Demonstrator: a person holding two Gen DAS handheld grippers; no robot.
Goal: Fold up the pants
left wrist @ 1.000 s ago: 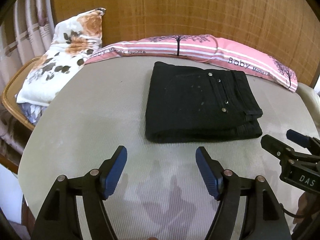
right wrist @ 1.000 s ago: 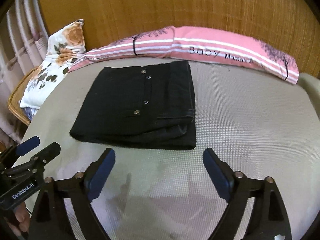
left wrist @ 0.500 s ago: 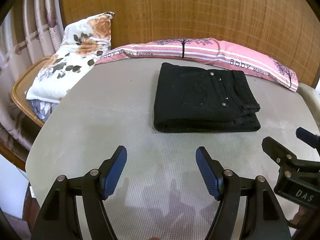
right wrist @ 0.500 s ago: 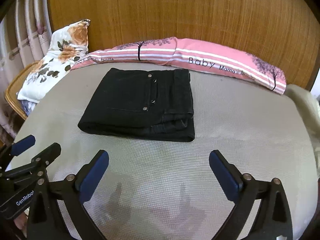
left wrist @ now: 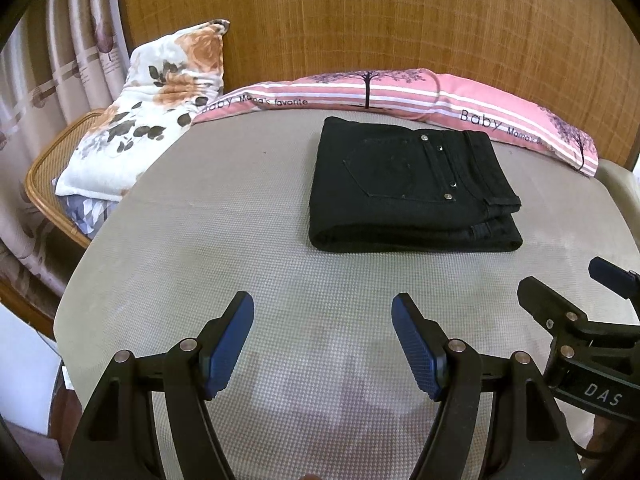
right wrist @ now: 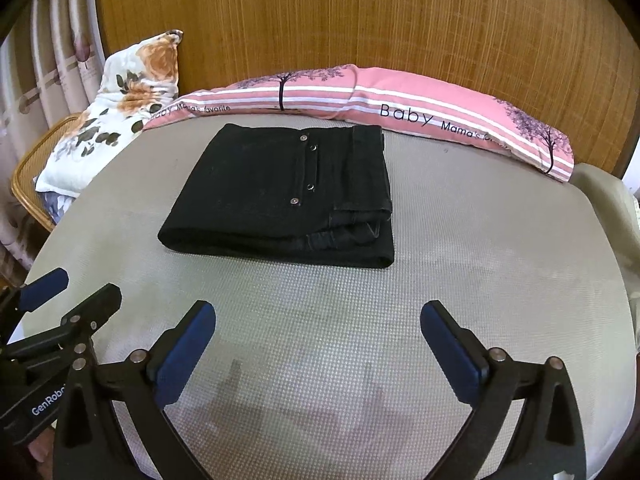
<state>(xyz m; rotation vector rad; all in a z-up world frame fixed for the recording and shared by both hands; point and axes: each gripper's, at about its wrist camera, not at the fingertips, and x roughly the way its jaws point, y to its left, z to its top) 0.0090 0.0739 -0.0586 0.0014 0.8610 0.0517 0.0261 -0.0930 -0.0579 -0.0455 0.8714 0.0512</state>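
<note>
Black pants [left wrist: 408, 188] lie folded into a compact rectangle on the grey mat, waistband and metal buttons on top at the right side; they also show in the right wrist view [right wrist: 288, 196]. My left gripper [left wrist: 322, 344] is open and empty, well in front of the pants. My right gripper [right wrist: 318, 354] is open wide and empty, also in front of them. Each gripper shows at the edge of the other's view: the right gripper [left wrist: 576, 320] and the left gripper [right wrist: 60, 312]. Neither touches the pants.
The grey mat [left wrist: 208, 216] covers a bed or table. A long pink striped pillow [left wrist: 440, 96] lies along the far edge against a woven wall. A floral pillow [left wrist: 152, 108] rests on a rattan chair [left wrist: 40, 168] at the left, beside curtains.
Both grippers have pulled back from the folded pants, which now look smaller and farther away. The right gripper's fingers have spread wider. The pants have not moved.
</note>
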